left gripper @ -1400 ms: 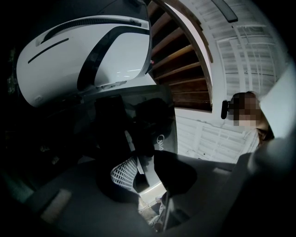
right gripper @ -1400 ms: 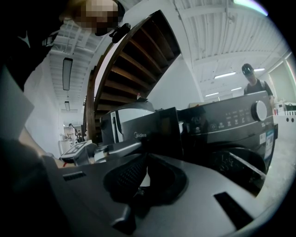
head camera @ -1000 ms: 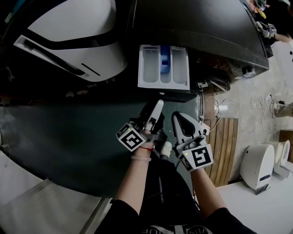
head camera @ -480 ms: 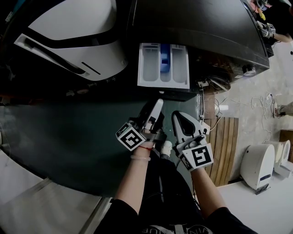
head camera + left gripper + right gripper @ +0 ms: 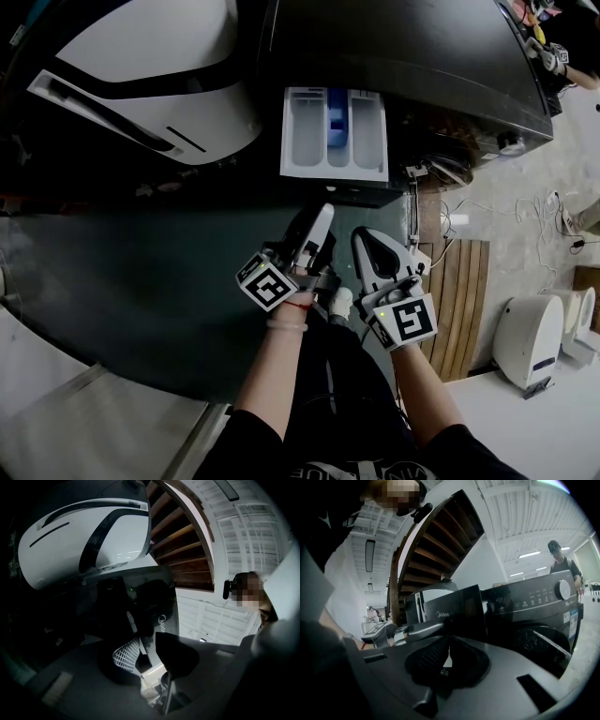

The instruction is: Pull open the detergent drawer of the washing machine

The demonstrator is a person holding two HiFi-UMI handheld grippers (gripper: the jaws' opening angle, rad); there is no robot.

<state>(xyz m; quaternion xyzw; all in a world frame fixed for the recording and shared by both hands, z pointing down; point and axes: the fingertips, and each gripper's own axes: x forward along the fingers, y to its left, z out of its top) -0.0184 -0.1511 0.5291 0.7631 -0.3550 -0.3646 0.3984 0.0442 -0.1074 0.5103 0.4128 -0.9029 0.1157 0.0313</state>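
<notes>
The dark washing machine (image 5: 403,47) has its detergent drawer (image 5: 335,134) pulled out, showing white compartments and a blue insert. The drawer's dark front panel faces me in the left gripper view (image 5: 157,604) and in the right gripper view (image 5: 457,609). Both grippers hang side by side short of the drawer, touching nothing. My left gripper (image 5: 319,220) is open, with a gap between its pads and nothing in it. My right gripper (image 5: 364,242) has its pads together and holds nothing.
A white and black appliance (image 5: 141,75) stands left of the washer. The washer's round door (image 5: 534,644) and dial (image 5: 562,590) lie right of the drawer. A slatted wooden board (image 5: 459,309) and a white device (image 5: 530,337) lie on the floor at right. A person (image 5: 562,564) stands behind the washer.
</notes>
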